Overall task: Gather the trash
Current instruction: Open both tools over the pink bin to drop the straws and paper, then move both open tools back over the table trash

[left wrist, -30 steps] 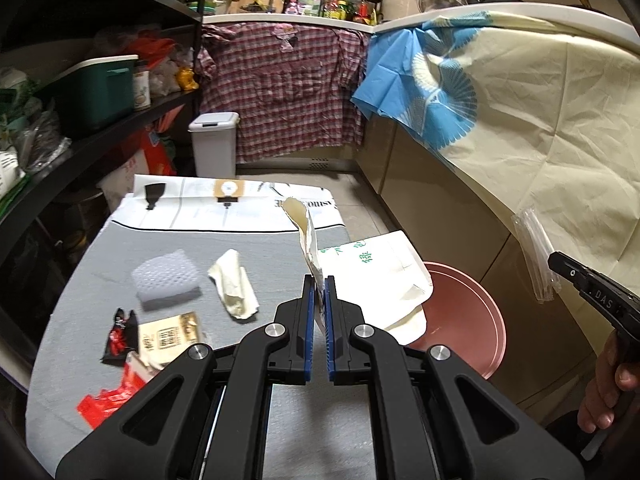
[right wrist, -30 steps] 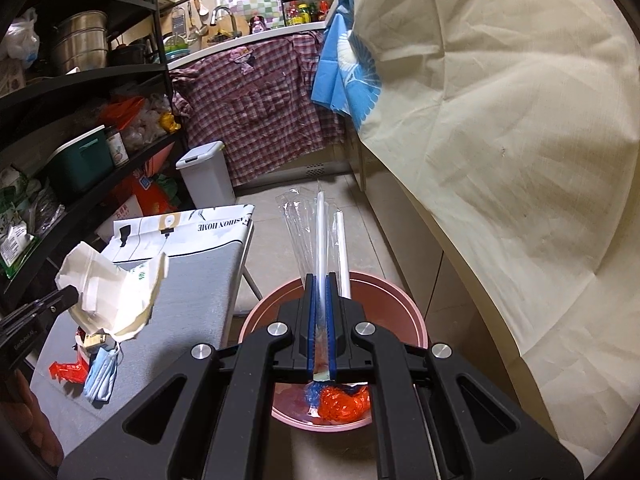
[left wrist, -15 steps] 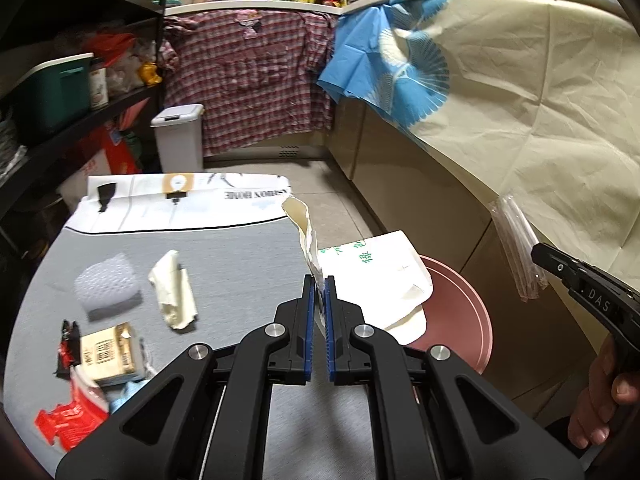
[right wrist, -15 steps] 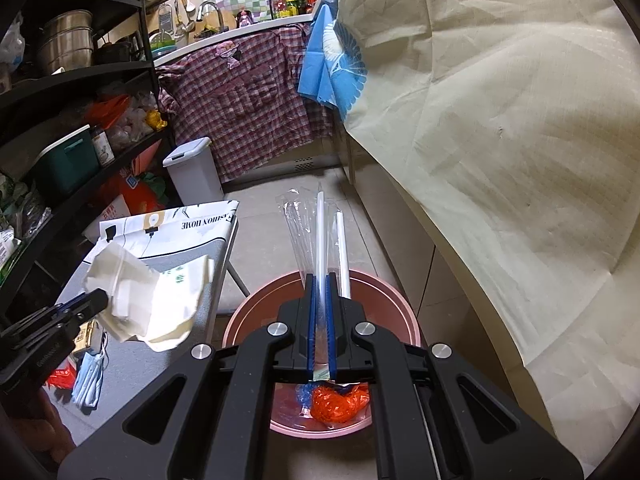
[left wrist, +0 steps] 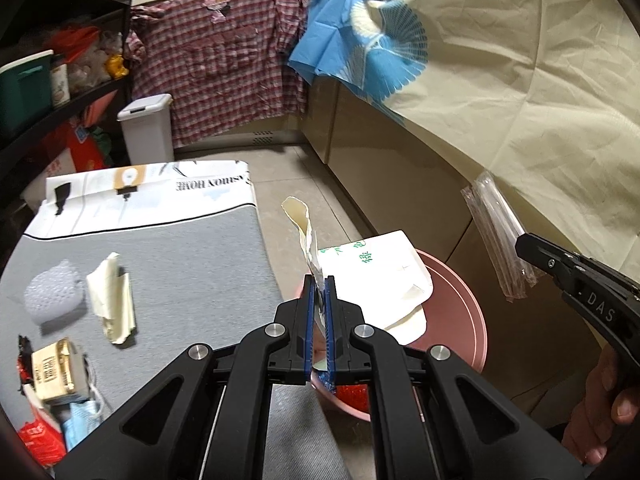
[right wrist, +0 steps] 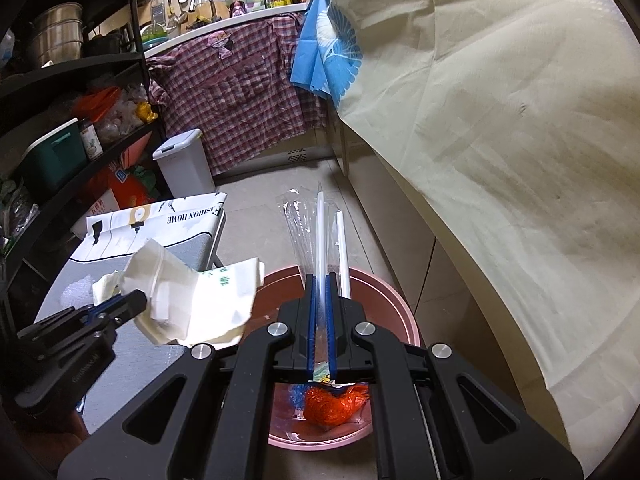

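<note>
Left claw [left wrist: 319, 280] is clenched on the crumpled white paper bag [left wrist: 384, 276], held over the pink basin's [left wrist: 460, 320] near-left rim, while the right claw [right wrist: 320, 280] grips the clear straw packet [right wrist: 316, 232] above that same basin.

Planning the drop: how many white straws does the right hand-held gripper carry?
2: a long straw clamped centrally, a shorter straw just right of it; the wrapper may hide more.
</note>
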A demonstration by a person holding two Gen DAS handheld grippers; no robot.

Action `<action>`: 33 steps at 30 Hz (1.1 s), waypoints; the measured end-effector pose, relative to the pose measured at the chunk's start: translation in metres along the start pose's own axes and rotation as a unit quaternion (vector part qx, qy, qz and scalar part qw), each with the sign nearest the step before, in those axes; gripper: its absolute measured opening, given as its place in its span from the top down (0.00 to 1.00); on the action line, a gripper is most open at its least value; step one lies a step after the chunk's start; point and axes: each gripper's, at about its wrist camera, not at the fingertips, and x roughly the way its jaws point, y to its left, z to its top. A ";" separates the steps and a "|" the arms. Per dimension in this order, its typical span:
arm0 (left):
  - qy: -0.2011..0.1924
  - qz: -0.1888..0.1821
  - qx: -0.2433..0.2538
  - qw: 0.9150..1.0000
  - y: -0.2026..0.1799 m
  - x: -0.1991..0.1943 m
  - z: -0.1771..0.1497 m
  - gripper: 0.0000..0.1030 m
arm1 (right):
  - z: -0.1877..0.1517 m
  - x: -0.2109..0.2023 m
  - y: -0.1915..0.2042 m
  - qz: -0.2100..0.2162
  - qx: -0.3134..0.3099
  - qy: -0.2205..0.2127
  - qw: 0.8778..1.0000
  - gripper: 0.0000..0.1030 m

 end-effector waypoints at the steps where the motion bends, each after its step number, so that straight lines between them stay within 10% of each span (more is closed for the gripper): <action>1: 0.003 -0.002 0.000 1.000 -0.001 0.004 -0.001 0.95 | 0.000 0.002 0.000 -0.001 0.000 0.002 1.000 0.95; 12: 0.024 -0.018 -0.007 1.000 -0.005 0.035 -0.003 0.92 | -0.002 0.021 0.000 -0.011 -0.004 0.017 1.000 0.91; 19: 0.020 -0.019 -0.014 1.000 0.001 0.034 -0.002 0.81 | -0.003 0.029 0.000 -0.028 -0.006 0.023 0.999 0.70; 33: -0.005 0.007 -0.034 0.999 0.031 -0.028 -0.007 0.81 | -0.005 0.017 0.009 -0.029 -0.018 0.016 0.999 0.69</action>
